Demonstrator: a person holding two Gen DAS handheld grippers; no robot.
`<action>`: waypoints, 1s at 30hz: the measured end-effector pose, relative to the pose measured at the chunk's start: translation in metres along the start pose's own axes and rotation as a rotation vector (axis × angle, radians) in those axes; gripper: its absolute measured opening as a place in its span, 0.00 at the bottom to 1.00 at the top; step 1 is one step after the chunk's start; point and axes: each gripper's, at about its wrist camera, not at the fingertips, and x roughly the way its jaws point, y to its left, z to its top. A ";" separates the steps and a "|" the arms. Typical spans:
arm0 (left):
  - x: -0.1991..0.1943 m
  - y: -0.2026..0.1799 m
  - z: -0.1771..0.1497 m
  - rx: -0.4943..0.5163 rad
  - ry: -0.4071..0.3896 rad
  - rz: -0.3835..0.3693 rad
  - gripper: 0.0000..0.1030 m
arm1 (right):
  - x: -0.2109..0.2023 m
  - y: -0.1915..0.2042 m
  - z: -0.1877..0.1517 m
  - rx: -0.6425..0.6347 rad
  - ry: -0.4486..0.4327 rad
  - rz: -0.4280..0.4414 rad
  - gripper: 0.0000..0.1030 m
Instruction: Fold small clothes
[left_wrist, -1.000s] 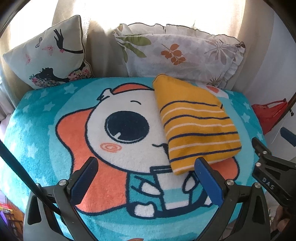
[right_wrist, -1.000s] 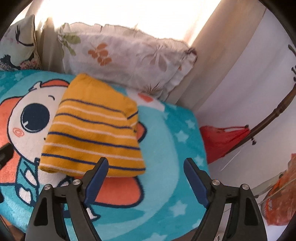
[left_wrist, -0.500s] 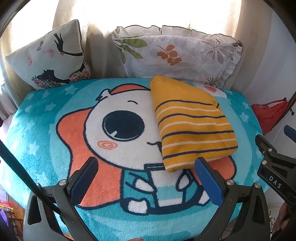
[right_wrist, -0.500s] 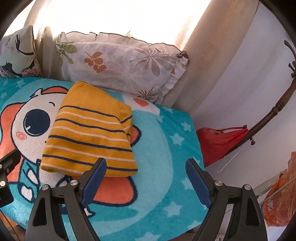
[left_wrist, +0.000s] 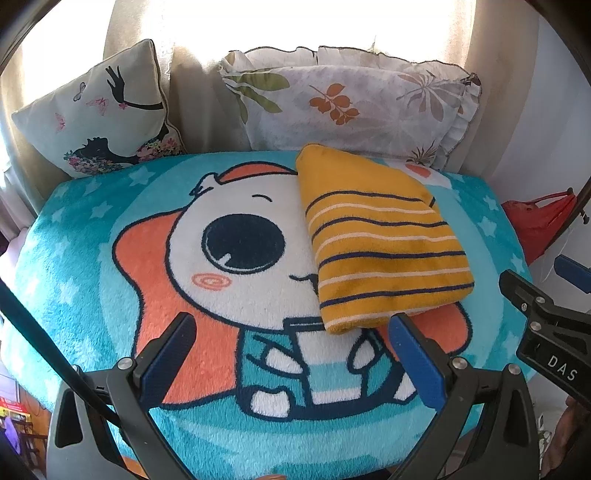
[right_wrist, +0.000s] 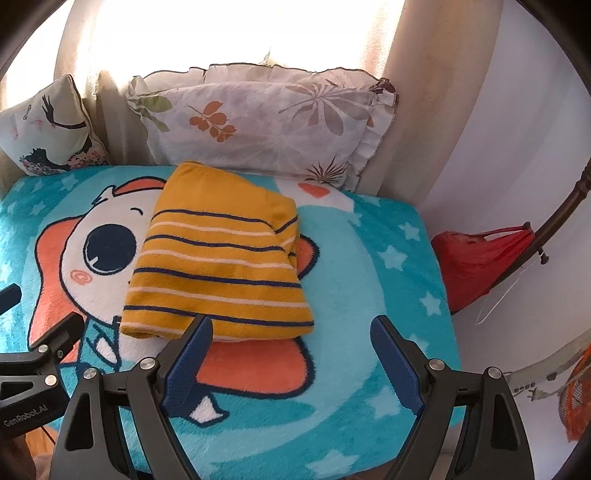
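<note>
A small yellow garment with navy and white stripes lies folded in a neat rectangle on the cartoon blanket; the right wrist view shows the same garment. My left gripper hovers open just short of its near edge, with nothing between the blue pads. My right gripper also stands open, over the blanket at the garment's near right corner. Neither gripper touches the cloth. The right gripper's black frame shows at the right of the left wrist view.
Two cushions lean at the back: a printed one on the left and a leaf-patterned frilled one. A red bag hangs beside a wooden pole off the blanket's right edge. The blanket drops away at the front and right.
Both views have shifted a little, and the garment now sits slightly lower and nearer in each. The right view has rolled slightly. The garment itself has not moved and both grippers stay open.
</note>
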 end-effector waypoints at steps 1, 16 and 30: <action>0.000 0.000 0.000 0.000 0.001 0.000 1.00 | 0.000 0.000 0.000 0.000 0.001 0.003 0.88; 0.005 -0.002 -0.001 0.006 0.008 0.002 1.00 | 0.005 0.002 0.001 -0.018 0.005 0.001 0.88; 0.020 0.003 0.004 0.014 0.030 0.014 1.00 | 0.017 0.007 0.004 -0.043 0.010 -0.009 0.88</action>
